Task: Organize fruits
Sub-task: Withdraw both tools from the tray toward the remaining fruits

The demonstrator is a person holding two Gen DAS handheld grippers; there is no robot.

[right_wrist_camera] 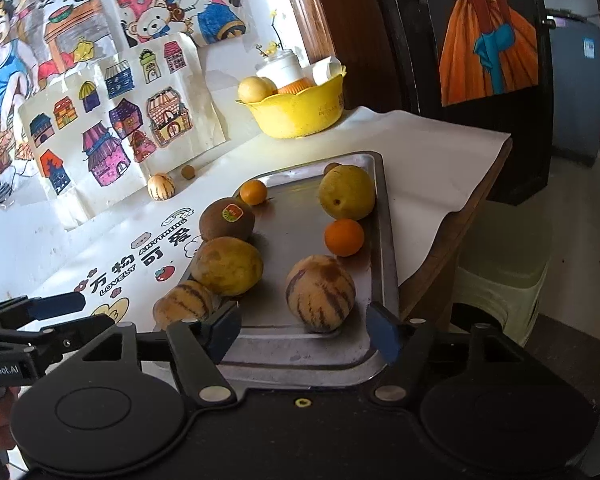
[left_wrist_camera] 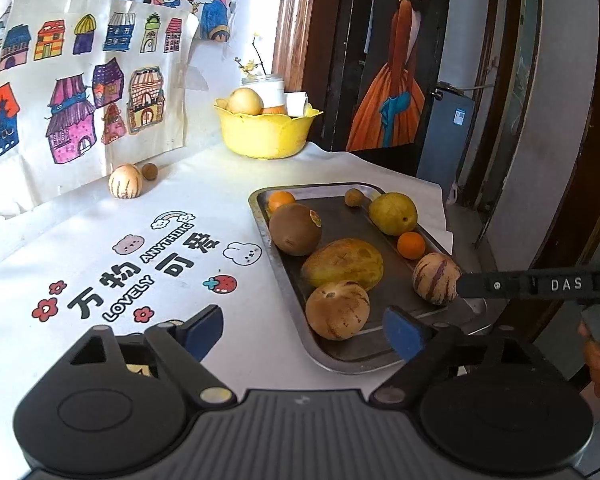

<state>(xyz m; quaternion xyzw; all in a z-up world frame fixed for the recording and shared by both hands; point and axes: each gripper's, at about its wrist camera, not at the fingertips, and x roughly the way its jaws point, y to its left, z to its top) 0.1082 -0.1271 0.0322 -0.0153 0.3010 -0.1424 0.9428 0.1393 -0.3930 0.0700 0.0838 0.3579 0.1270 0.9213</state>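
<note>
1. Steel tray (left_wrist_camera: pixel 268 236), at the bench's right edge: carried a kiwi (left_wrist_camera: pixel 295 229), a yellow mango (left_wrist_camera: pixel 342 263), a green-yellow pear (left_wrist_camera: pixel 393 213), two small oranges (left_wrist_camera: pixel 411 245) and (left_wrist_camera: pixel 281 200), a small brown fruit (left_wrist_camera: pixel 354 197) at the far rim, and two striped melons (left_wrist_camera: pixel 337 310) and (left_wrist_camera: pixel 436 278) at the near end.
2. Bench (left_wrist_camera: pixel 100 240), white printed cloth: a third striped melon (left_wrist_camera: pixel 125 187) and a small brown fruit (left_wrist_camera: pixel 149 171) lay loose at the far left, against the propped drawings, well apart from the tray.
3. Yellow bowl (left_wrist_camera: pixel 266 136), far edge of the bench: held a pale round fruit (left_wrist_camera: pixel 245 101), something orange, and white containers; what else lay in it could not be told.
4. Left tool (left_wrist_camera: pixel 304 330): jaws spread wide, nothing between them; it hovered over the tray's near left rim, just short of the nearer striped melon.
5. Right tool (right_wrist_camera: pixel 305 330): jaws apart, pads touching nothing; the right-hand striped melon (right_wrist_camera: pixel 320 293) sat just ahead of the gap, at the tray's near right corner.
6. Progress, as judged: most fruit was gathered on the tray, and both tools looked freshly emptied. Left to do, apparently: the two loose pieces at the far left, and possibly the bowl's fruit.
</note>
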